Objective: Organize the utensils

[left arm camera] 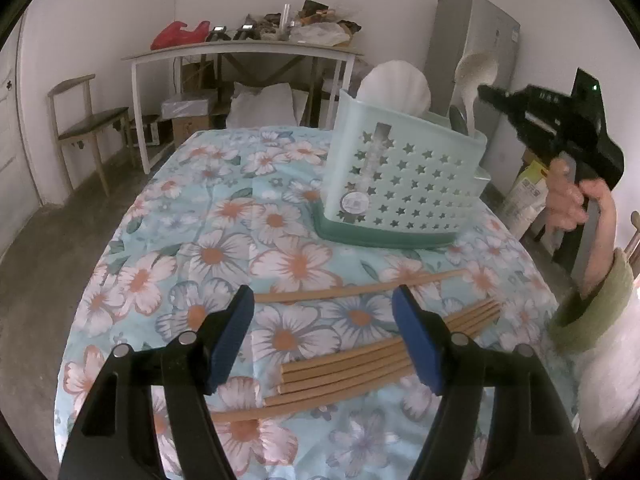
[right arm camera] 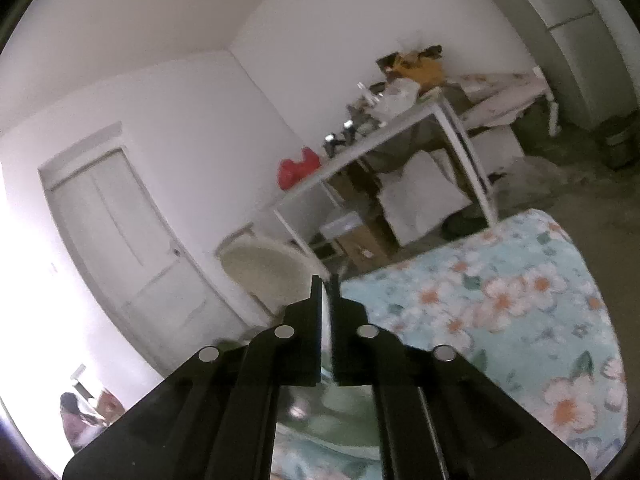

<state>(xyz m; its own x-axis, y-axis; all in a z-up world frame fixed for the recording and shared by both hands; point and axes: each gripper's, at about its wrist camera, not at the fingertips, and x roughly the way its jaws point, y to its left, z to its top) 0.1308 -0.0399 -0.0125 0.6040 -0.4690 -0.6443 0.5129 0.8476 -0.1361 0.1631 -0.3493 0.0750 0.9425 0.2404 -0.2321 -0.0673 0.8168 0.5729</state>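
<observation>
**Chopsticks Lay Fanned Beneath Open Jaws**

Blue-padded, the left hand-held gripper (left arm camera: 323, 334) hung open over smooth tan chopsticks (left arm camera: 384, 354), their long axes running left to right across the floral table (left arm camera: 168, 240). Behind stood a mint star-punched caddy (left arm camera: 404, 184). The right hand-held gripper (right arm camera: 326, 296) pinched a white ladle (left arm camera: 476, 80), handle down in the caddy.

A cluttered white side table (left arm camera: 240, 49) with a red bag (left arm camera: 176, 34), a wooden chair (left arm camera: 86, 120), a grey cabinet (left arm camera: 476, 52).
</observation>
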